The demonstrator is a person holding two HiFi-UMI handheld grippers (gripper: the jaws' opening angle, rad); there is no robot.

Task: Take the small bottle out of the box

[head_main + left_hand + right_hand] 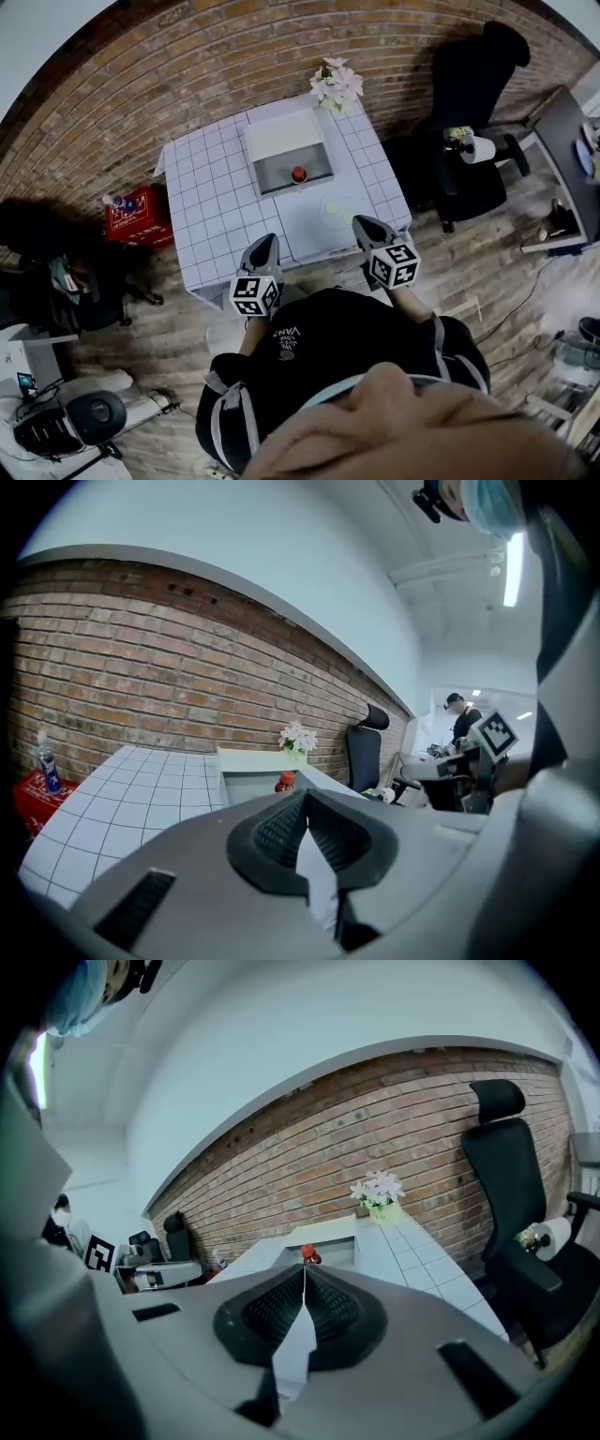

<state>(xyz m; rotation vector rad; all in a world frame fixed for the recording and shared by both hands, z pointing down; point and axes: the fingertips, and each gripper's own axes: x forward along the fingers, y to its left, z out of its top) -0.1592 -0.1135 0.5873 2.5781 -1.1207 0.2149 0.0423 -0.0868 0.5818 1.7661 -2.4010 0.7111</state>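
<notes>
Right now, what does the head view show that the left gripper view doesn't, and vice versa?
Only the head view: the wooden floor and a pale green disc on the table. Only the left gripper view: a ceiling light strip and a distant person. Both: the table, the box, the red-capped small bottle, the flowers.

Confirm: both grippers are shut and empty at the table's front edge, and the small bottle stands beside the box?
No. The head view shows the small bottle standing inside the box, not beside it. The left gripper and right gripper are indeed shut and empty at the table's front edge.
</notes>
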